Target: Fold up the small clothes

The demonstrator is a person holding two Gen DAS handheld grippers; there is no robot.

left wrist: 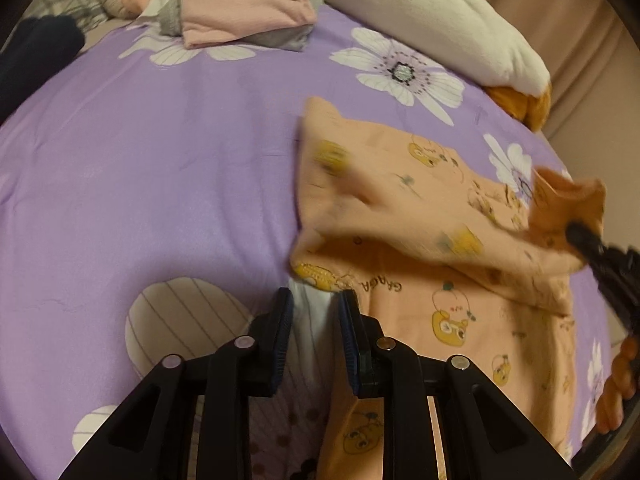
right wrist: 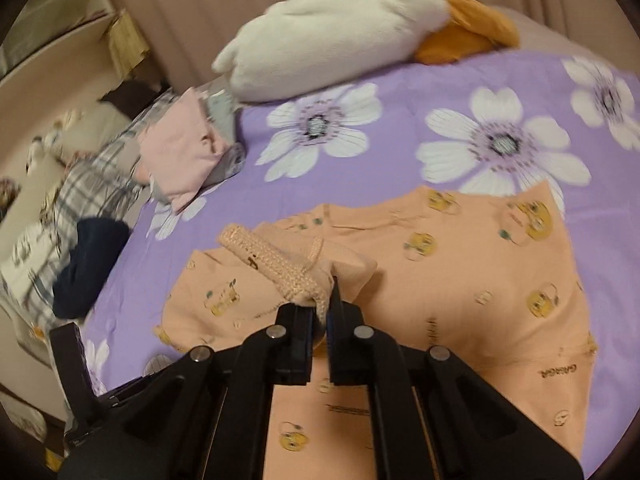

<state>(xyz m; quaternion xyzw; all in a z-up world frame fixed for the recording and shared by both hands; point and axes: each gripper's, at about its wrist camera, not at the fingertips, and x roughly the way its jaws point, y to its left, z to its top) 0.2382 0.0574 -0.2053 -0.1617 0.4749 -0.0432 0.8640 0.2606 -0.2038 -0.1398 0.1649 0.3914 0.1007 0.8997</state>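
A peach baby garment (left wrist: 460, 320) printed with yellow cartoon bears lies spread on the purple flowered bedsheet (left wrist: 160, 160). My left gripper (left wrist: 316, 308) is low over its left edge. Its jaws stand a little apart, and a white petal of the sheet shows in the gap. The cloth's edge runs along the inner side of the right finger. My right gripper (right wrist: 320, 312) is shut on the garment's ribbed beige cuff (right wrist: 272, 264). That part of the garment (right wrist: 460, 272) is lifted and drawn over the body. In the left wrist view the right gripper (left wrist: 580, 236) holds the raised sleeve at the far right.
A folded pink garment (left wrist: 244, 0) (right wrist: 180, 152) lies on grey cloth at the far edge of the bed. A white plush toy with an orange beak (left wrist: 432, 28) (right wrist: 340, 32) lies beside it. A dark navy item (right wrist: 88, 264) and plaid fabric (right wrist: 80, 184) lie at the left.
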